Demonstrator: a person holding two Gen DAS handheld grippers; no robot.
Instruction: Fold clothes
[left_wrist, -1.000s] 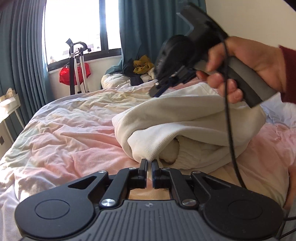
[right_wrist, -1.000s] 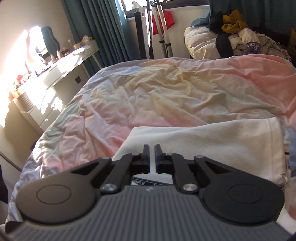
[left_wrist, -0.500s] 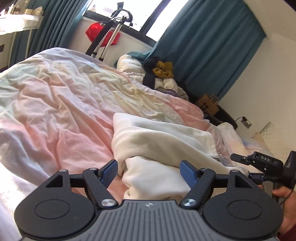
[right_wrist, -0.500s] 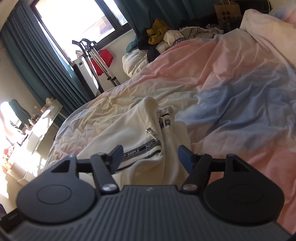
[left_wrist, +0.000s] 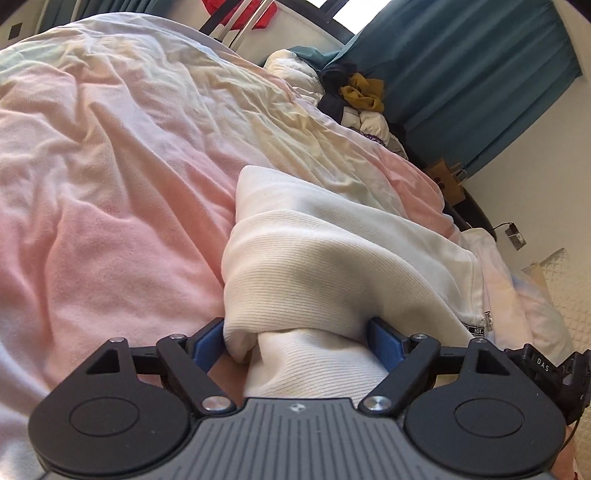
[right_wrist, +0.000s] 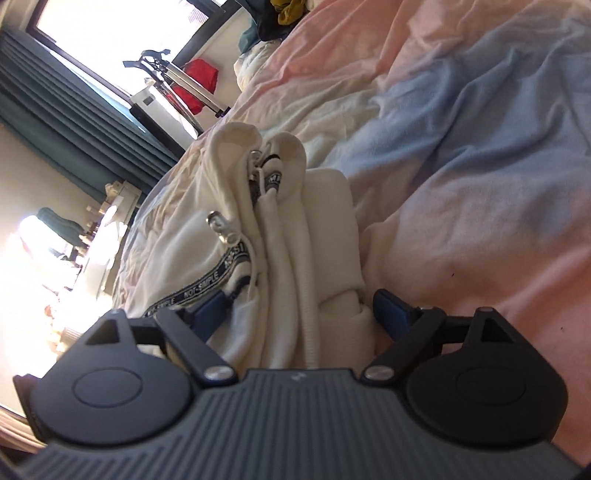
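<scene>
A cream-white hooded sweatshirt lies folded into a thick bundle on the pink, yellow and blue duvet. My left gripper straddles one end of the bundle; its jaws are opening and the ribbed cloth fills the gap between the blue pads. My right gripper straddles the other end of the sweatshirt, where the drawstrings and a black lettered strip show. Its jaws are opening too, with folded layers between them. A black part of the right gripper shows at the left wrist view's right edge.
A heap of other clothes sits at the bed's far end by teal curtains. A metal stand with a red bag is by the window. A white dresser flanks the bed. A quilted pillow lies beyond the sweatshirt.
Both grippers went from shut to wide apart, rolled, and dropped down to the bundle's ends. The sweatshirt now sits between each pair of jaws instead of ahead of them.
</scene>
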